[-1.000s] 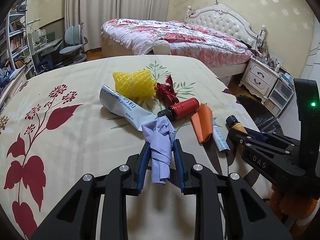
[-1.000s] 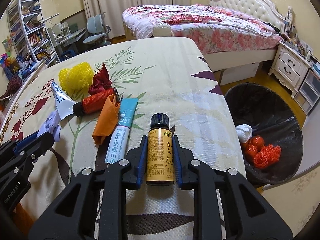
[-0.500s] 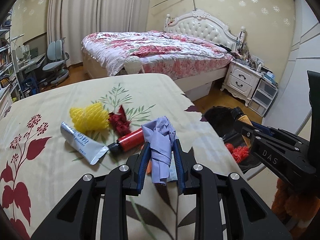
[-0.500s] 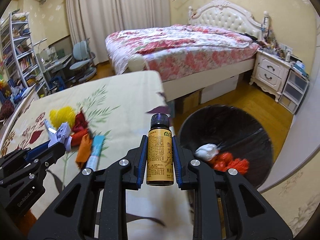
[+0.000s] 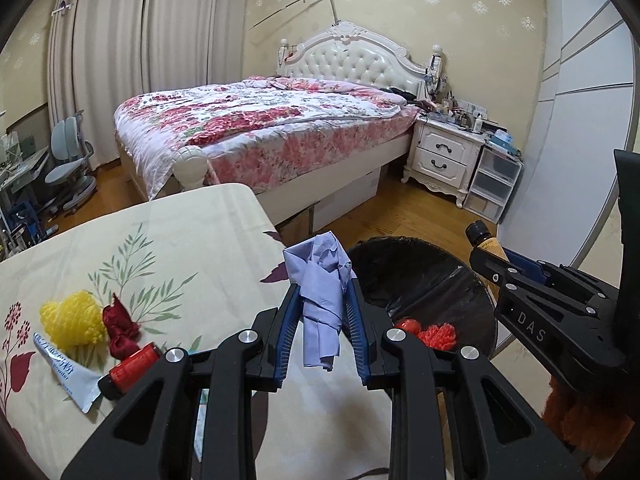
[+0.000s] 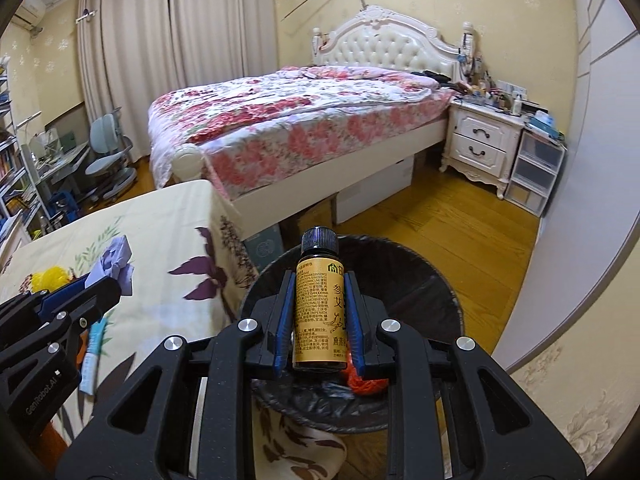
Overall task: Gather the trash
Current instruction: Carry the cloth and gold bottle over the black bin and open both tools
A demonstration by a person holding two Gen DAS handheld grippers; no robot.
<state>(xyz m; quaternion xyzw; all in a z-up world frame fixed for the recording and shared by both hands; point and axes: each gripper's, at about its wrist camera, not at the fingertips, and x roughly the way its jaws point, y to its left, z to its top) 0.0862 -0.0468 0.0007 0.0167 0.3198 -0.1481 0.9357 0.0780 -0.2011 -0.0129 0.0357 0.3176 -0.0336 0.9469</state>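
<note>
Home bedroom: floral-quilted bed (image 5: 272, 128) at 12 o'clock, white nightstand (image 5: 444, 156) at 2, curtains (image 5: 140, 60) at 11, desk chair (image 5: 70, 164) at 9.

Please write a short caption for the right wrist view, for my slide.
Right claw holds a small brown bottle over the black trash bin.

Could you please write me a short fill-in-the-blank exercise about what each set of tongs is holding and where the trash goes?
1. The right tongs grip a small ____ with a black cap.
2. The left tongs grip a crumpled piece of ____ paper.
3. The black trash bin stands on the ____ beside the table.
4. The yellow foam net lies on the ____.

Missing words: bottle; lilac; floor; table
</note>
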